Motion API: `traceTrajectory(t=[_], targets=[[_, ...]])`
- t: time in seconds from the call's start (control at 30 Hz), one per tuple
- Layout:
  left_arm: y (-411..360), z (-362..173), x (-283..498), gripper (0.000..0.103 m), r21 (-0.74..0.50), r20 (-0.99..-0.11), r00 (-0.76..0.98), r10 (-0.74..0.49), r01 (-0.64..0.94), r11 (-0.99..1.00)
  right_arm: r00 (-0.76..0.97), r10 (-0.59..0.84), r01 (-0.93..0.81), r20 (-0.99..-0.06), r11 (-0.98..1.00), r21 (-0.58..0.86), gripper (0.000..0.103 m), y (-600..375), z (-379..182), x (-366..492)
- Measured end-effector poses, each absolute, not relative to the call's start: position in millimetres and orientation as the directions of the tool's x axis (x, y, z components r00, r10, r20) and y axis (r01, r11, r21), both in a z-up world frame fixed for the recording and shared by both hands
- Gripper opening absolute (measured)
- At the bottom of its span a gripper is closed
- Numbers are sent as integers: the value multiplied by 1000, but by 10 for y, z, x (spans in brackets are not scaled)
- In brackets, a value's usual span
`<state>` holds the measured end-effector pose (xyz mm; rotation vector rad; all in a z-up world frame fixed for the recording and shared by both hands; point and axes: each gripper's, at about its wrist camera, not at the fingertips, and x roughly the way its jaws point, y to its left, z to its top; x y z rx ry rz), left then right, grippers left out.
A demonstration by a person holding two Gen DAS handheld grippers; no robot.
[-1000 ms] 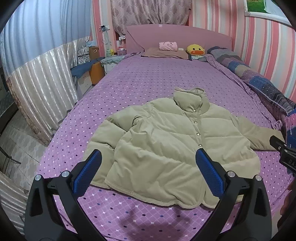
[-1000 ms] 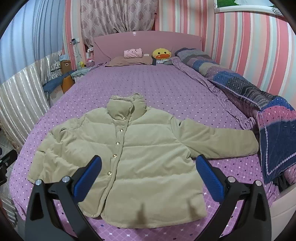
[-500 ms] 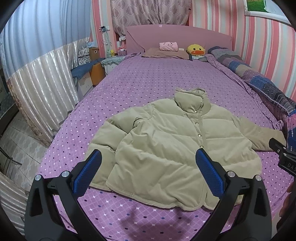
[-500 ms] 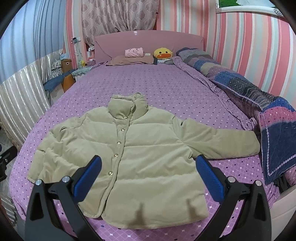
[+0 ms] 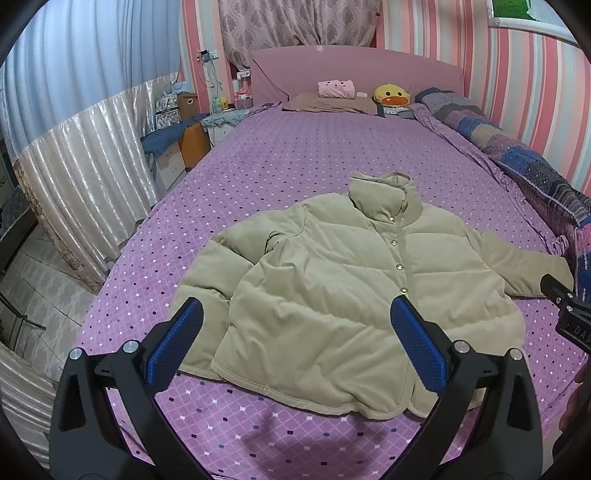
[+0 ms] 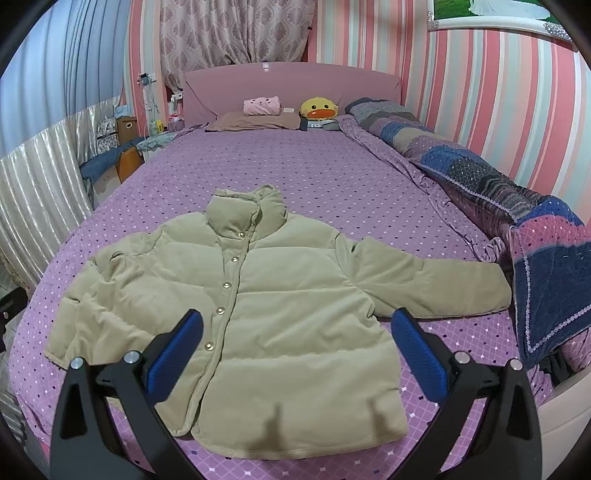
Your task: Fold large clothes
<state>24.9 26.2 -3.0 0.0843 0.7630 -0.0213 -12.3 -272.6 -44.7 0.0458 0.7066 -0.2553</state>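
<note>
Beige jacket (image 6: 280,295) flat beyond right gripper's (image 6: 295,350) spread jaws.

The beige padded button-front jacket (image 5: 332,295) has its right cuff hidden behind a black gripper part (image 5: 565,310). The framed green picture (image 6: 491,13) is cut off by the top edge.

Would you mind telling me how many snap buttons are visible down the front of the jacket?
5 on the jacket: one on the collar, then four down the placket. More may be hidden lower down.
</note>
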Motion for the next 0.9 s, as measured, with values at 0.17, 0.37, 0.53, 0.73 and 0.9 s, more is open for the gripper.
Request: traceTrajectory(t=[0.17, 0.37, 0.53, 0.73, 0.9], targets=[[252, -39, 269, 100, 70, -694, 720, 14, 48, 996, 730, -214, 247, -649, 968, -42, 101, -2724, -452, -122], [228, -64, 303, 100, 78, -700, 714, 22, 46, 996, 724, -207, 248, -658, 968, -32, 101, -2759, -469, -86], [206, -57, 310, 100, 86, -699, 714, 27, 48, 995, 729, -201, 244, -654, 969, -25, 101, -2767, -467, -74], [173, 5, 277, 100, 93, -695, 718, 31, 46, 995, 724, -203, 251, -659, 968, -23, 101, -2765, -474, -79], [196, 49, 263, 100, 65, -701, 713, 9, 52, 997, 719, -196, 250, -666, 968, -15, 101, -2766, -485, -86]])
